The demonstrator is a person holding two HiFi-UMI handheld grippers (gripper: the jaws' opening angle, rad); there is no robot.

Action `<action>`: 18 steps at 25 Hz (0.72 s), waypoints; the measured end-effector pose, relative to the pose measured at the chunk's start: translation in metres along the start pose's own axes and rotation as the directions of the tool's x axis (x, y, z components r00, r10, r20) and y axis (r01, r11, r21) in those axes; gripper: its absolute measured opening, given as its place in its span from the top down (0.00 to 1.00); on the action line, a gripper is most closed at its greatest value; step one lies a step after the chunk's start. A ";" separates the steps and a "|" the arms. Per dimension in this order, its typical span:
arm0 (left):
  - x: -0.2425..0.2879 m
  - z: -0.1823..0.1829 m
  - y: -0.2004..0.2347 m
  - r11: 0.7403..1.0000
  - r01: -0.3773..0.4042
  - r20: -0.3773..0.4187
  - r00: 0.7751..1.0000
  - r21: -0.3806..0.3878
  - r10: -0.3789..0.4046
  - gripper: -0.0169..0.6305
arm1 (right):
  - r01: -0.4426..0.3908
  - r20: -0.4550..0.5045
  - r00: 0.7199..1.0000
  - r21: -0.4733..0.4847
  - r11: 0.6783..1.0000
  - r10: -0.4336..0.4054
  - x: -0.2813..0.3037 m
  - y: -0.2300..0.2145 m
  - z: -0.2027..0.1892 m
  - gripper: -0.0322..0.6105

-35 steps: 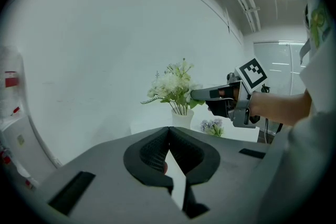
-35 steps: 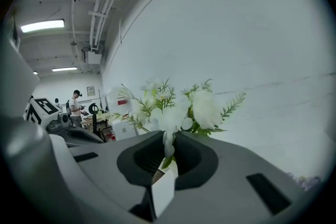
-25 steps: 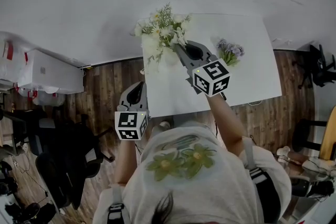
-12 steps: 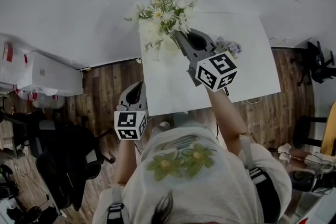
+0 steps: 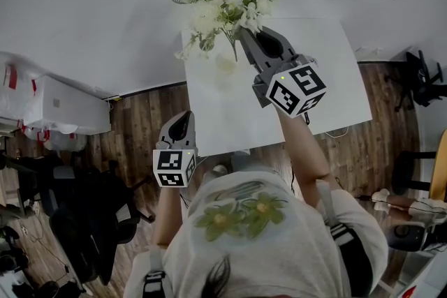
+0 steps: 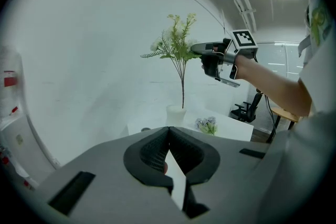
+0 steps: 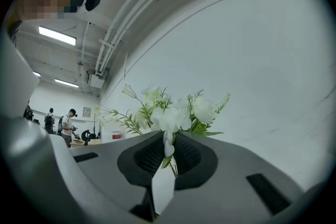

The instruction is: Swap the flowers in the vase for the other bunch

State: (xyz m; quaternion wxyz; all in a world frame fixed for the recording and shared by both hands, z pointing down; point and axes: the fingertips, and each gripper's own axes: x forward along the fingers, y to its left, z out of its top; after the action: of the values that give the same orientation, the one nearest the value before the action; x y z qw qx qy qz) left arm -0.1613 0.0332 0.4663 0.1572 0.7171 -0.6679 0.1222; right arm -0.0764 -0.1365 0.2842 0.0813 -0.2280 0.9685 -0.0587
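1. I see a white bench (image 5: 335, 94) against a pale wall, with a small white vase (image 6: 176, 114) standing upright near its far edge. Everything below is placed from that vase.
2. The right tool (image 7: 167, 140) is held high above the vase. Its jaws are closed almost fully and pinch the thin green stems of a bunch of white flowers with ferny leaves (image 5: 223, 3).
3. The white blooms and greenery fan out beyond the right tool's tips, higher above the vase.
4. In the left gripper view, the long stems hang straight down from the right tool to the mouth of the vase. I cannot tell whether their ends have cleared the rim.
5. A smaller bunch of purple flowers (image 6: 206, 125) lies on its side on the bench just beside the vase, to its right in the left gripper view.
6. The left tool (image 6: 169, 128) is well apart from the vase, out past the near edge of the bench and over the dark wooden floor (image 5: 140, 115). It points toward the vase.
7. The left tool's jaws meet at the tips and there is nothing between them.
8. A black office chair (image 6: 244, 110) stands on the floor beyond the bench, farther right of the vase than the purple flowers.
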 end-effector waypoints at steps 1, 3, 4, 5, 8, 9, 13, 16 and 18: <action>0.001 0.000 -0.001 1.000 0.002 -0.001 1.000 0.001 -0.002 0.95 | 0.007 0.004 1.000 -0.002 1.000 -0.007 -0.001 -0.002 0.003 0.86; 0.002 0.001 -0.002 1.000 0.006 -0.001 1.000 0.001 -0.006 0.95 | 0.023 0.011 1.000 -0.005 1.000 -0.023 -0.004 -0.009 0.007 0.86; 0.003 0.001 -0.003 1.000 0.008 -0.001 1.000 0.002 -0.008 0.95 | 0.031 0.014 0.999 -0.005 1.000 -0.031 -0.006 -0.012 0.009 0.86; 0.004 0.001 -0.004 1.000 0.011 -0.001 1.000 0.001 -0.011 0.95 | 0.038 0.017 0.999 -0.004 0.999 -0.038 -0.008 -0.015 0.010 0.86; 0.006 0.000 -0.003 1.000 0.021 -0.004 1.000 0.001 -0.021 0.95 | 0.063 0.030 0.998 -0.002 0.998 -0.063 -0.015 -0.023 0.016 0.86; 0.007 0.000 -0.003 1.000 0.025 -0.005 1.000 0.001 -0.025 0.95 | 0.074 0.032 0.997 -0.004 0.997 -0.073 -0.018 -0.026 0.019 0.86; 0.014 0.001 -0.004 0.999 0.038 -0.005 0.999 0.001 -0.038 0.95 | 0.138 0.017 0.990 -0.004 0.990 -0.138 -0.031 -0.049 0.020 0.86; 0.021 0.001 -0.007 0.999 0.052 -0.009 0.999 0.004 -0.052 0.95 | 0.194 -0.030 0.981 -0.001 0.981 -0.194 -0.041 -0.068 0.006 0.86; 0.026 0.002 -0.010 0.998 0.066 -0.012 0.998 0.008 -0.066 0.95 | 0.223 -0.082 0.971 -0.002 0.975 -0.223 -0.048 -0.080 -0.011 0.86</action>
State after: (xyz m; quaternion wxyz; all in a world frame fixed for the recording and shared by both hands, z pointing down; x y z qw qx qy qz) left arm -0.1491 0.0092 0.4735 0.1621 0.7386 -0.6424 0.1242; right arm -0.0017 -0.1857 0.3131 0.0354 -0.3325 0.9390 -0.0804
